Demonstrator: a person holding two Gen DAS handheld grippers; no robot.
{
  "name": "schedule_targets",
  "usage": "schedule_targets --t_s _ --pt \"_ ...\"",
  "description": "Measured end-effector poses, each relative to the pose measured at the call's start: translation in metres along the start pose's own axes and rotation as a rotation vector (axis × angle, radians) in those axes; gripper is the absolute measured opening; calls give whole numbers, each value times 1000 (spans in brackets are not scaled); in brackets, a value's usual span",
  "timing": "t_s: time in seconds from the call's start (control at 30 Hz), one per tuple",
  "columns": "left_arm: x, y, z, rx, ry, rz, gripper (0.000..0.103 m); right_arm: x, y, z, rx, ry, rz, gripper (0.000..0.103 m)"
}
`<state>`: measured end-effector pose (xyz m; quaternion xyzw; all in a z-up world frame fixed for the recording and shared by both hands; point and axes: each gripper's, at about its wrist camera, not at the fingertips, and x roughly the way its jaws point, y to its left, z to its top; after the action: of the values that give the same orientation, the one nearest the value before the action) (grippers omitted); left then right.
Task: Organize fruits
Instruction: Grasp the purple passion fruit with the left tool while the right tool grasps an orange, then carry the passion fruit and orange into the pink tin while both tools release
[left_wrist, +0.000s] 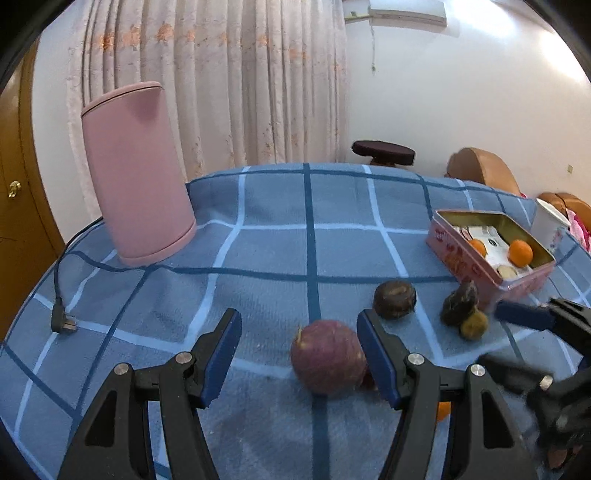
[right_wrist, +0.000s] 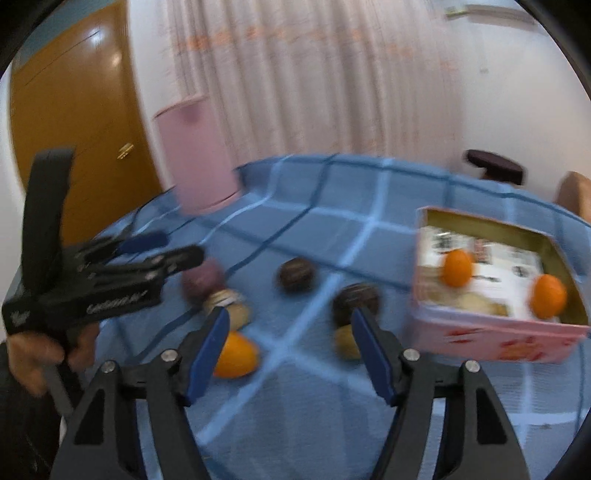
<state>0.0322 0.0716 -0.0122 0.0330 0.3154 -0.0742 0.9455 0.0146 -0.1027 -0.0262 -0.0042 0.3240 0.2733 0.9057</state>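
Note:
A purple-red round fruit (left_wrist: 327, 356) lies on the blue checked cloth between the fingers of my open left gripper (left_wrist: 299, 354), nearer the right finger. Two dark fruits (left_wrist: 394, 299) (left_wrist: 460, 301) and a small brownish one (left_wrist: 474, 325) lie beyond it. A pink tin (left_wrist: 461, 258) at the right holds two oranges (left_wrist: 521, 253) (left_wrist: 478, 246). In the blurred right wrist view my right gripper (right_wrist: 290, 345) is open and empty above the cloth. An orange (right_wrist: 236, 356) lies by its left finger and a dark fruit (right_wrist: 356, 301) by its right finger. The tin (right_wrist: 491, 332) shows at right.
A tall pink cylinder (left_wrist: 138, 173) stands at the back left with its black cord and plug (left_wrist: 62, 323) on the cloth. A white cup (left_wrist: 548, 225) stands behind the tin. A stool (left_wrist: 382, 149) and chairs stand beyond the table. My left gripper shows in the right wrist view (right_wrist: 155, 247).

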Motion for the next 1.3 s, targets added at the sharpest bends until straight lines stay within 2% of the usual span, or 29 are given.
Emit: schedule_targets --t_s 0.2,0.3,0.5,0.6,0.7,0.87,0.93,1.03,1.17,1.27,1.3 --pt "2 6 -7 2 51 -34 66 22 29 -5 -90 97 39 71" --pt "6 6 -6 -3 69 -57 67 32 38 -8 -129 152 3 68" --pt "13 -5 0 20 86 -50 67 45 36 -12 -136 231 -10 50" --pt "23 -11 0 18 107 -51 67 43 34 -13 -134 227 -10 47" --pt "32 -3 2 -48 120 -54 67 40 32 -14 -126 224 -18 46" --pt "39 12 1 -155 120 -118 65 32 18 -8 -69 172 -6 46" --pt "38 13 3 -173 101 -151 48 24 12 -6 -55 133 -30 46" --pt "37 10 5 -168 91 -129 47 15 2 -1 -3 92 -19 46" --pt "37 12 5 -176 90 -139 47 8 -5 4 23 60 -21 46" --pt "33 3 5 -97 108 -119 48 8 -5 5 18 60 -25 46" --pt "33 0 4 -80 129 -118 52 8 -4 5 14 63 -26 46"
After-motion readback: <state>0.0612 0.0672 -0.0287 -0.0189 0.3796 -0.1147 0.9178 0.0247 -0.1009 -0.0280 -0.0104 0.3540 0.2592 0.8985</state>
